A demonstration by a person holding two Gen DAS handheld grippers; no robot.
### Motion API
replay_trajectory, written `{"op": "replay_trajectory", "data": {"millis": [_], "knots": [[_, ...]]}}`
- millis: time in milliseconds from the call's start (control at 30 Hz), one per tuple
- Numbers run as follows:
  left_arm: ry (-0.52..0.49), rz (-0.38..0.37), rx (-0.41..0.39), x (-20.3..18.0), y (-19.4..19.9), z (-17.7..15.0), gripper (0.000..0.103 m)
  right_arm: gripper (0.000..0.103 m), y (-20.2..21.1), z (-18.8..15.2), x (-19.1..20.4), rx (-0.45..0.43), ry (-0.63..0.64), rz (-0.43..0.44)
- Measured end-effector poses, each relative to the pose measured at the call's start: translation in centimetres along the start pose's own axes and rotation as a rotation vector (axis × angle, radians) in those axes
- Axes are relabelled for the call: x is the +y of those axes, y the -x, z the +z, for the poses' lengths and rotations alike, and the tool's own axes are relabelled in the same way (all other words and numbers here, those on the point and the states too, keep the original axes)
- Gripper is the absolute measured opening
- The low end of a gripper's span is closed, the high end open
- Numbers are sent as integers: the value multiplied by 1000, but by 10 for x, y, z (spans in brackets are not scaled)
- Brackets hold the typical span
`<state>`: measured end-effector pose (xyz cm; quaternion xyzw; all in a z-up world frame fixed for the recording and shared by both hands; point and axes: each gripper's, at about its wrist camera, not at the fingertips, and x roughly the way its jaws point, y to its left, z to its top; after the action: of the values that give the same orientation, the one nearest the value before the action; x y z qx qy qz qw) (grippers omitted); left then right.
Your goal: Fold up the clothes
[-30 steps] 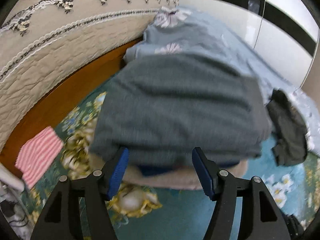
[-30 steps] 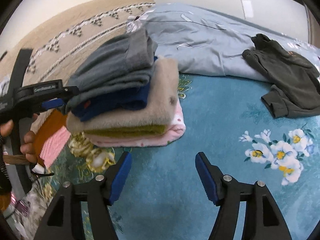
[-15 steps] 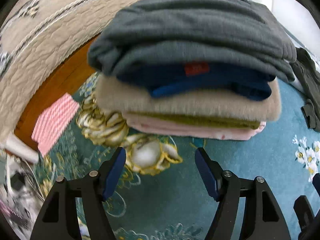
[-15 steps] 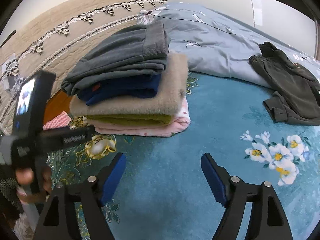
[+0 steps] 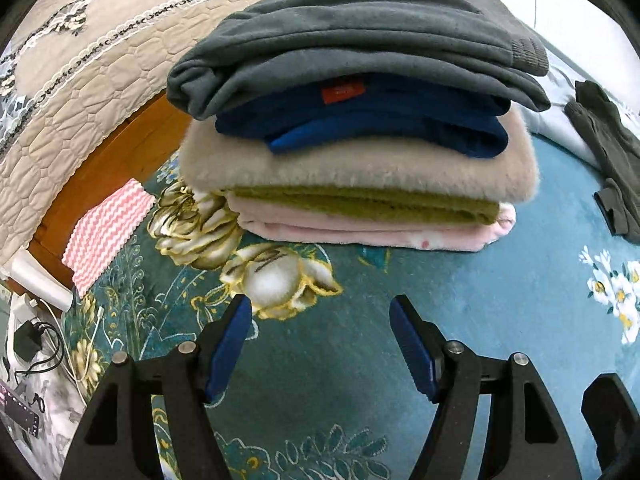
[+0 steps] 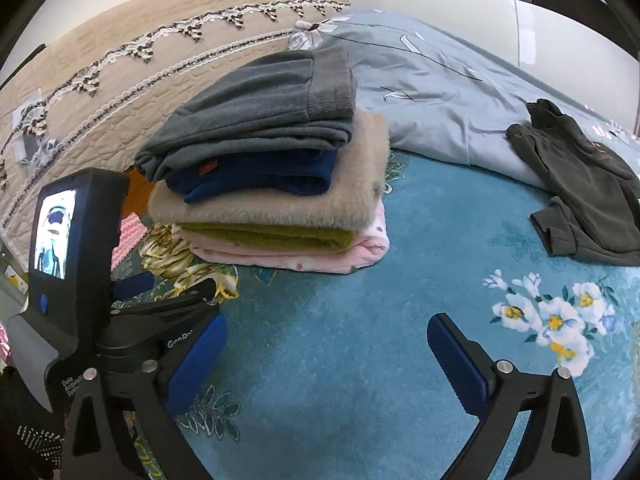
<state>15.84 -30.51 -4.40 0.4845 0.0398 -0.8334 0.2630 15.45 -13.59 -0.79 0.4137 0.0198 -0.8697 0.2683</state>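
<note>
A stack of folded clothes (image 5: 360,120) sits on the teal floral blanket (image 5: 500,300): a grey garment (image 5: 360,36) on top, then dark blue, beige fleece, olive and pink. It also shows in the right wrist view (image 6: 272,176). My left gripper (image 5: 320,328) is open and empty, hovering in front of the stack. My right gripper (image 6: 328,344) is open and empty, further back, right of the stack. A dark olive unfolded garment (image 6: 580,192) lies at the right on the blanket, also in the left wrist view (image 5: 608,152).
A quilted beige headboard (image 5: 80,60) and a wooden bed edge (image 5: 108,160) lie at the left. A pink striped cloth (image 5: 104,232) lies by it. A grey floral duvet (image 6: 432,92) is bunched behind the stack. The left gripper body (image 6: 80,264) shows at the left.
My left gripper has drawn back and down from the top of the stack, open throughout, leaving the grey garment on top. The right gripper has pulled back slightly.
</note>
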Motion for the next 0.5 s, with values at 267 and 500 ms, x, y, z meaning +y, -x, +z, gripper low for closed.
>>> {"op": "replay_trajectory", "data": {"millis": [267,500], "knots": [[-19,-17,-7,-6,1,-3,72,103,0,0,-4,-8,-20,-8],[-12,-28,12,-7,-1,-6,72,103,-1,-1,-1,-19,1,-16]]}}
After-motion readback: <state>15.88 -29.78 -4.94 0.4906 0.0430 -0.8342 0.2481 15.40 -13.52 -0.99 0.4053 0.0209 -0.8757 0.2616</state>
